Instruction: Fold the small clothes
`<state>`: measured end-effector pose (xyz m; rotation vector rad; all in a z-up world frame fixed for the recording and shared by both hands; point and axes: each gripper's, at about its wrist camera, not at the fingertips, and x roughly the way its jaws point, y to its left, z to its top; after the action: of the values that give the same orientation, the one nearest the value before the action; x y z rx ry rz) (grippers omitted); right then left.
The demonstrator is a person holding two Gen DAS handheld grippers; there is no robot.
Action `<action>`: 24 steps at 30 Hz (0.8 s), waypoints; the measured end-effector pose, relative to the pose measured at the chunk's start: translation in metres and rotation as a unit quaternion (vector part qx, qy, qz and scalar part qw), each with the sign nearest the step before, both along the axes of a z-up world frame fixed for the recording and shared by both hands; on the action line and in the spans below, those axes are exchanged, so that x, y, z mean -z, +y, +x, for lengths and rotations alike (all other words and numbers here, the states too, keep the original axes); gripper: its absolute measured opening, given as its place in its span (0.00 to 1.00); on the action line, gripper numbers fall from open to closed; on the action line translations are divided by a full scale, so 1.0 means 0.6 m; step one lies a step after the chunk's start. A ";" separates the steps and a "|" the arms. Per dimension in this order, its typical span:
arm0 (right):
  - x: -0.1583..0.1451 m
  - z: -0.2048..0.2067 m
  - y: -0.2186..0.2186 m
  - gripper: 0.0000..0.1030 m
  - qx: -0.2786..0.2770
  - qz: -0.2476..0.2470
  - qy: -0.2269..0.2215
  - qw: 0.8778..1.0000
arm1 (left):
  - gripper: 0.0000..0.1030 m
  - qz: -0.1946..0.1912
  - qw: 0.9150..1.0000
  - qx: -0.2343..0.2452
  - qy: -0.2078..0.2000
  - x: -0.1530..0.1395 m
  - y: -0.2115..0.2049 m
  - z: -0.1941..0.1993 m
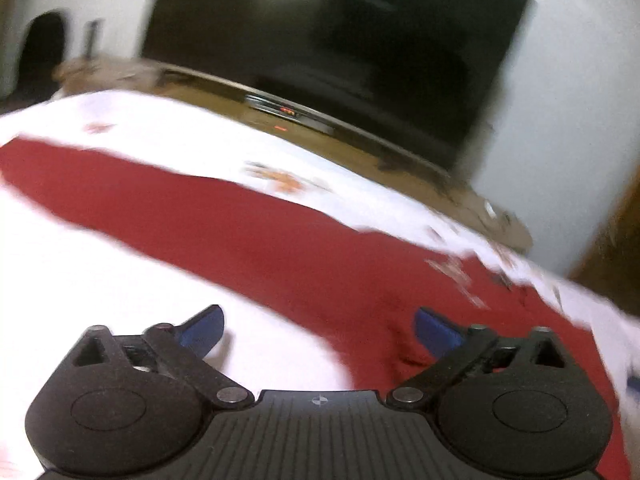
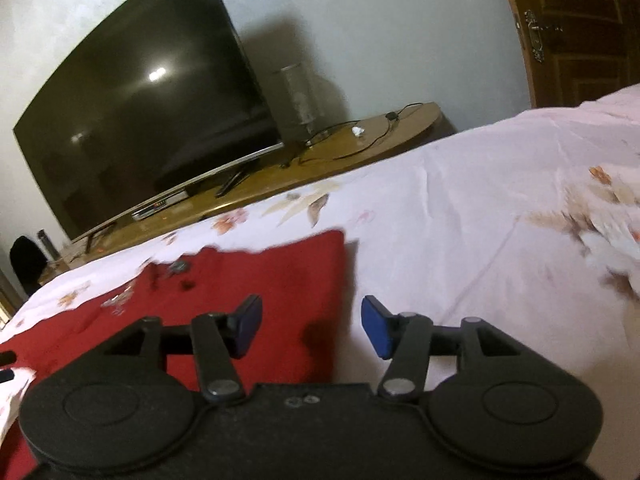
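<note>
Both the left gripper (image 1: 318,330) and the right gripper (image 2: 312,326) have their blue fingers spread wide and hold nothing, so the folding looks barely begun. The soft red cloth garment (image 2: 256,280) lies flat on the white flowery bed sheet (image 2: 480,200), just under and ahead of both (the left view is blurry, so maybe one fold is done). Far behind stands a big black television (image 2: 140,112).

One red garment (image 1: 248,232), two tongs (image 1: 318,330)
</note>
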<state>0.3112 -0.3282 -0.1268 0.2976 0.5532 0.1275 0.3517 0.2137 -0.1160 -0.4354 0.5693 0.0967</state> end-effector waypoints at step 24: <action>-0.020 -0.068 0.182 0.53 0.036 0.021 0.029 0.999 | 0.50 -0.204 0.960 -0.191 -0.028 0.087 0.437 0.019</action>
<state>0.2705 -0.2190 -0.1150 0.3629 0.5977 0.0617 0.3633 0.4761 -0.1683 -0.9466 0.4423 0.3395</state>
